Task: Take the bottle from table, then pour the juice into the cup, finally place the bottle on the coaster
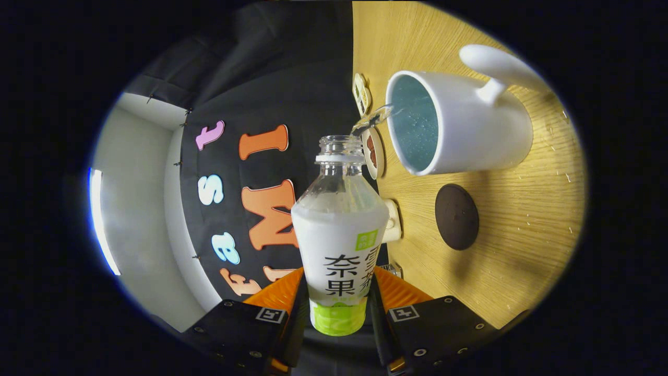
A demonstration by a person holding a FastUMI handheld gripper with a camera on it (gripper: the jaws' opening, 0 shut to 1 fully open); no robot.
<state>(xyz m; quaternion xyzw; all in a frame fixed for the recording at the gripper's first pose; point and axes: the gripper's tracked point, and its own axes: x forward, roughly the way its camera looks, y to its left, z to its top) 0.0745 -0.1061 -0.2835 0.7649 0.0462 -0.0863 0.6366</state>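
Note:
My gripper (338, 297) is shut on a clear plastic bottle (338, 235) with a white and green label, both fingers pressing its lower body. The view is rolled sideways, so the bottle is tipped over. Its open mouth (342, 143) sits just short of the white mug (459, 125), whose inside is blue. A thin clear stream of liquid (373, 119) runs from the mouth over the mug's rim. A dark round coaster (456, 215) lies on the wooden table (522, 235) beside the mug, beyond my fingers.
Small round patterned discs (373, 151) and a tag-like piece (361, 93) sit at the table's back edge by the booth wall. A small cream object (392, 222) lies behind the bottle. Bare wood surrounds the coaster.

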